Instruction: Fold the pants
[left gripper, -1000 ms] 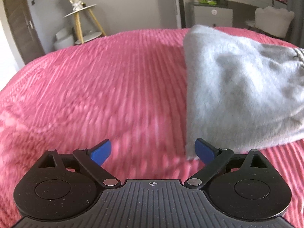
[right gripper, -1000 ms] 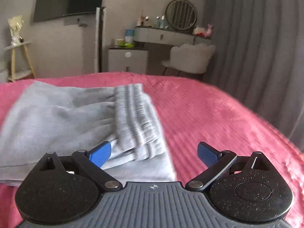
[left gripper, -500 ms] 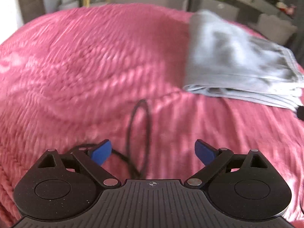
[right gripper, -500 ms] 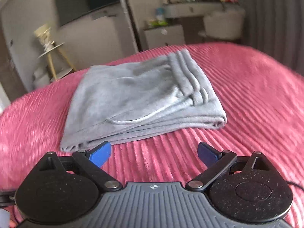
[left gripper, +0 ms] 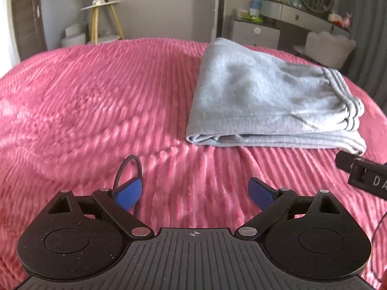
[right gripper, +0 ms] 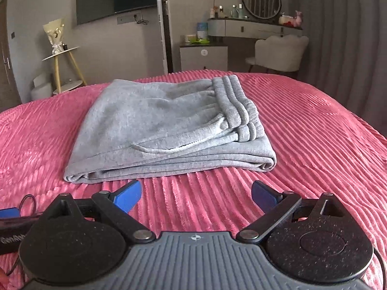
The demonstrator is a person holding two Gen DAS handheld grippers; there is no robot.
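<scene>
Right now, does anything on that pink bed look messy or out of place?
Hardly. The grey pants lie folded in a neat stack on the pink bedspread; the drawstring trails loose across the top. A thin black cable loops on the cover near the left claw. Both claws are open and empty.

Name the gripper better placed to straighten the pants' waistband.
Right, probably. The right gripper is open and faces the pants head-on, with the waistband just right of its centre. From the open left gripper they lie off to the right.
</scene>
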